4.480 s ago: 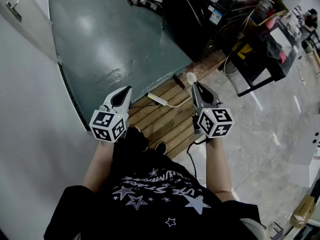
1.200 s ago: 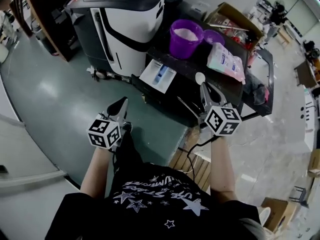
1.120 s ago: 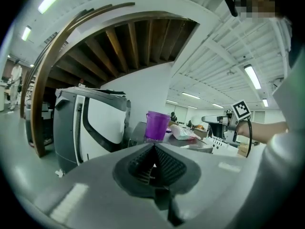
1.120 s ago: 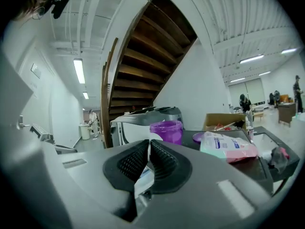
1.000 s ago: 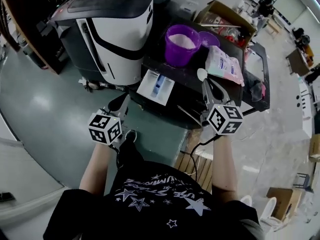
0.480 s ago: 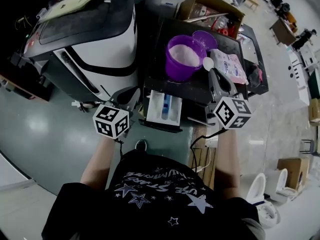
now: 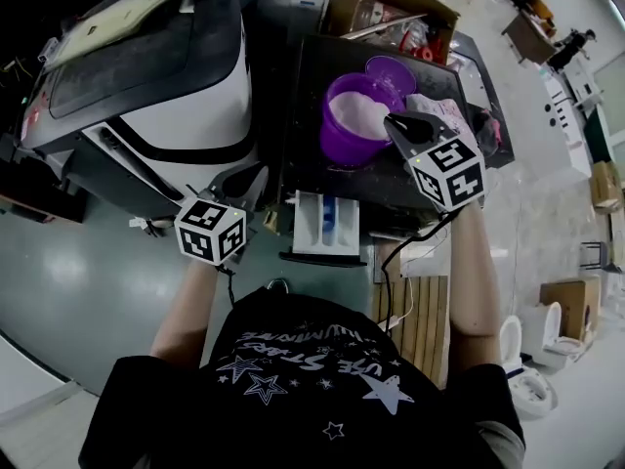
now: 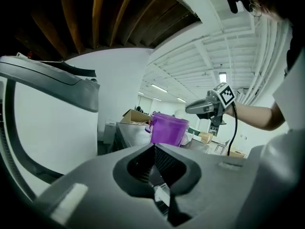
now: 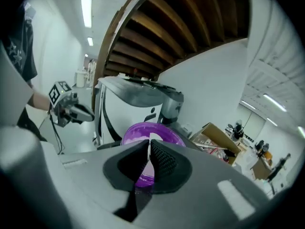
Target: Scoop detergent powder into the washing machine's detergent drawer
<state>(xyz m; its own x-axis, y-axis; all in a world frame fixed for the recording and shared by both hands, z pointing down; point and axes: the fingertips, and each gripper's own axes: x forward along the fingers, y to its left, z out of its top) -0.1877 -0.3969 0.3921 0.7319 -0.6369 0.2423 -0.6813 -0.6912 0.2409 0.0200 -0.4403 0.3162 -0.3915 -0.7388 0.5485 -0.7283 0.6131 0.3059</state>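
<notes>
Purple powder tub [image 7: 344, 145], under right hand-held gripper [image 7: 391, 120] clamping spoon [image 9: 148, 149]

Two tongs: left tongs [image 7: 246, 180] and right tongs [image 7: 395, 122]. One white scoop [image 9: 149, 144] is in the right tongs. Just ahead of the right tongs: one purple bucket [image 7: 354, 117], one purple lid [image 7: 391, 68], one detergent bag [image 7: 439, 110], one cardboard box [image 7: 391, 3]. Between both tongs: one drawer [image 7: 324, 225]. Ahead of the left tongs: one white-and-black machine [image 7: 146, 76].

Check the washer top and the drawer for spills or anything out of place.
Nothing stands out. The powder sits inside the purple bucket, the detergent drawer is pulled out straight, and no powder shows on the dark washer top.
</notes>
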